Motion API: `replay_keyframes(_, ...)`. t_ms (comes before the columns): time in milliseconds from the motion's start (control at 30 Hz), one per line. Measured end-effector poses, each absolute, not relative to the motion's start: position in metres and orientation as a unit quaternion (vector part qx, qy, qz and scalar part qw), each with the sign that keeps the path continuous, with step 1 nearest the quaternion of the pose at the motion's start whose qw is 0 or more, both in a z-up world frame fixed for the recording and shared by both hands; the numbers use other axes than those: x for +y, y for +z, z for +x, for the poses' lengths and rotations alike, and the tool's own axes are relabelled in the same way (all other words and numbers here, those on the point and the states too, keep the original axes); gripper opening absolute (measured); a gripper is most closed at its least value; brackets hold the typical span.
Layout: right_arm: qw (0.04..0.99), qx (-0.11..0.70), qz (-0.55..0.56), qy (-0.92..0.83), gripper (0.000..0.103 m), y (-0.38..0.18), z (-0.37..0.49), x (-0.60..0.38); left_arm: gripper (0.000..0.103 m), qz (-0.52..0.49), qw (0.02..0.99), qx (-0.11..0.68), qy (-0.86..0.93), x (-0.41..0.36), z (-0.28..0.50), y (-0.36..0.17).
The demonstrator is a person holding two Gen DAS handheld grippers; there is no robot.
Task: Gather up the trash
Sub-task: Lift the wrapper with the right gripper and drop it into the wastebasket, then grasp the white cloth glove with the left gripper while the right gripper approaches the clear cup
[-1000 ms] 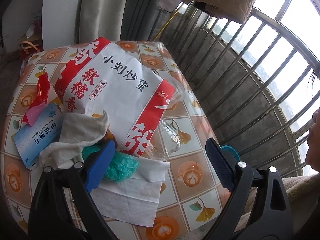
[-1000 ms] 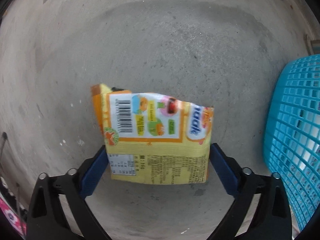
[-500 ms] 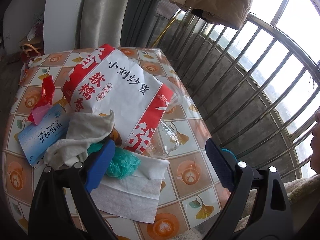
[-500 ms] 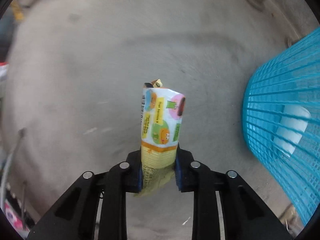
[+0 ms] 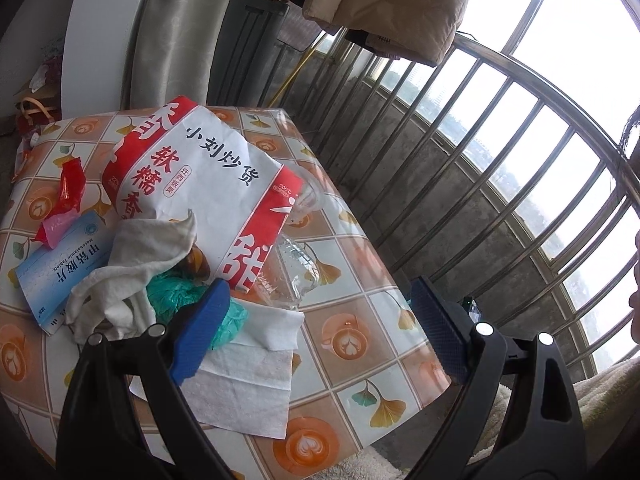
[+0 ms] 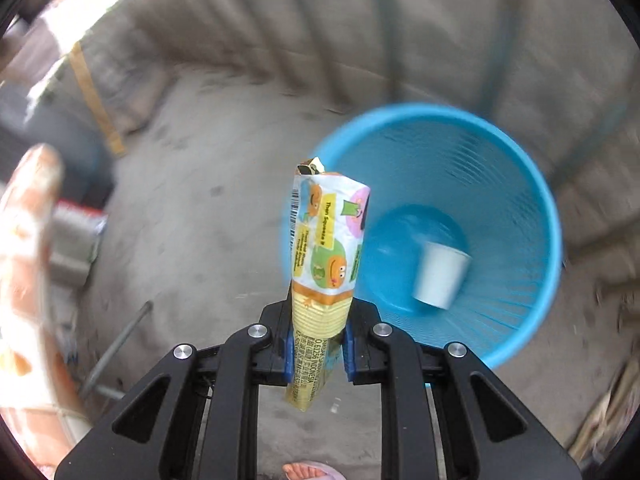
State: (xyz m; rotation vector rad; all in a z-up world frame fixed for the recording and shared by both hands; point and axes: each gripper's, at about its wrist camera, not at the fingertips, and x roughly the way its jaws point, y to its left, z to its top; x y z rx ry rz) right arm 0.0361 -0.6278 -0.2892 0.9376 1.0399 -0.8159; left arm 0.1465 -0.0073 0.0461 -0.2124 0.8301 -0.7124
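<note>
My right gripper (image 6: pixel 317 350) is shut on a yellow snack wrapper (image 6: pixel 325 256) and holds it upright above the concrete floor, just left of a blue mesh trash basket (image 6: pixel 516 184) with a white cup (image 6: pixel 440 276) inside. My left gripper (image 5: pixel 320 324) is open and empty over a table (image 5: pixel 360 340) with trash: a big red-and-white bag (image 5: pixel 208 184), a clear plastic bottle (image 5: pixel 292 268), a crumpled cloth (image 5: pixel 132 264), a teal plastic wad (image 5: pixel 180 296), white tissues (image 5: pixel 248 376), a blue tablet box (image 5: pixel 52 276) and a red wrapper (image 5: pixel 68 196).
A metal railing (image 5: pixel 500 184) runs behind and to the right of the table, with a quilt (image 5: pixel 384 4) hanging above. In the right wrist view the table's edge (image 6: pixel 28 264) is at the left and a sandalled foot (image 6: pixel 312 472) at the bottom.
My right gripper shut on the yellow wrapper, lifted it off the floor and swung toward the blue basket. My left gripper pulled back slightly from the table and stayed open.
</note>
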Motion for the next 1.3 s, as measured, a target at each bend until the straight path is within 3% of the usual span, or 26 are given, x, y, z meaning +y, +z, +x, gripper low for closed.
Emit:
replay_keyframes(67,0.662,0.483,0.433,-0.375,0.023,-0.318,0.024,-0.646,0.087,-0.103,0.850,0.392,-0.338,-0.004,0.144,0.046)
replay_keyframes(100,0.648,0.490,0.442,-0.381,0.032,-0.326,0.017,-0.655,0.087,-0.103,0.851,0.391,-0.337,-0.003,0.142,0.046)
replay_keyframes(133,0.634,0.497,0.452,-0.383,0.052,-0.337,0.018,-0.661,0.087,-0.102,0.852,0.390,-0.335,-0.001,0.142,0.045)
replay_keyframes(200,0.614,0.503,0.470,-0.386,0.073,-0.354,0.014,-0.669,0.087,-0.101,0.854,0.389,-0.331,0.003,0.140,0.044)
replay_keyframes(233,0.611,0.506,0.466,-0.391,0.076,-0.359,0.012,-0.670,0.087,-0.100,0.855,0.388,-0.329,0.004,0.139,0.044)
replay_keyframes(467,0.624,0.489,0.451,-0.410,0.087,-0.332,0.001,-0.675,0.087,-0.097,0.868,0.371,-0.315,0.022,0.127,0.048)
replay_keyframes(700,0.709,0.436,0.389,-0.396,0.087,-0.234,0.003,-0.641,0.087,-0.100,0.879,0.353,-0.305,0.043,0.117,0.050)
replay_keyframes(833,0.779,0.395,0.308,-0.378,0.096,-0.144,0.007,-0.583,0.087,-0.097,0.887,0.340,-0.295,0.056,0.108,0.050)
replay_keyframes(967,0.811,0.374,0.211,-0.398,0.097,-0.078,0.017,-0.518,0.087,-0.097,0.893,0.342,-0.277,0.071,0.100,0.044)
replay_keyframes(1133,0.859,0.371,0.012,-0.352,0.097,-0.022,0.049,-0.408,0.087,-0.096,0.901,0.340,-0.251,0.093,0.089,0.035)
replay_keyframes(1300,0.913,0.341,0.010,-0.224,0.097,0.024,0.065,-0.335,0.087,-0.096,0.908,0.340,-0.227,0.108,0.080,0.024)
